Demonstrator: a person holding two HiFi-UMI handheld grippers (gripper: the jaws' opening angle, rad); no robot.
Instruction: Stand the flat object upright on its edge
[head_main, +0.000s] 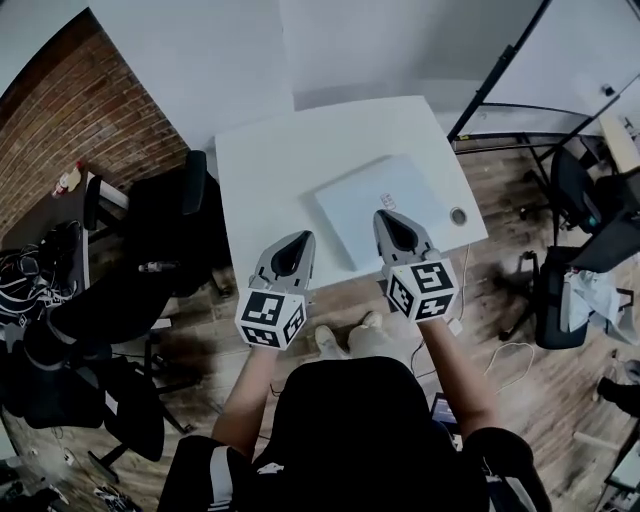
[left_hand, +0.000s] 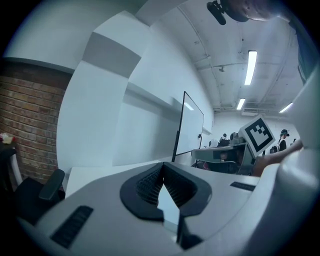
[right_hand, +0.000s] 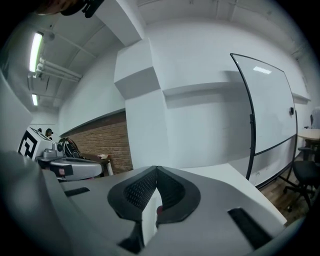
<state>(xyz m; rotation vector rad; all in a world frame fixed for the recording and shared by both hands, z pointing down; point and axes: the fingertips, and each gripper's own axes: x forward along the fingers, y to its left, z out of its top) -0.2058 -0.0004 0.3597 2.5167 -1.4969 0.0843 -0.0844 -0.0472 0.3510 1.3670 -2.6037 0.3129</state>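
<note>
A flat, pale blue-white rectangular object (head_main: 383, 207) lies flat on the white table (head_main: 270, 170), toward its near right part, with a small red mark on its top. My left gripper (head_main: 301, 237) hovers shut over the table's near edge, left of the flat object and apart from it. My right gripper (head_main: 384, 215) is shut too, its tip over the object's near edge; contact cannot be told. In the left gripper view the jaws (left_hand: 162, 166) meet at their tips with nothing between them. The right gripper view shows the same for its jaws (right_hand: 156, 169).
A small round grommet (head_main: 458, 215) sits near the table's right edge. A black office chair (head_main: 165, 215) stands left of the table, another chair (head_main: 560, 300) to the right. A whiteboard on a stand (right_hand: 267, 115) rises beyond the table. A brick wall (head_main: 60, 120) runs along the left.
</note>
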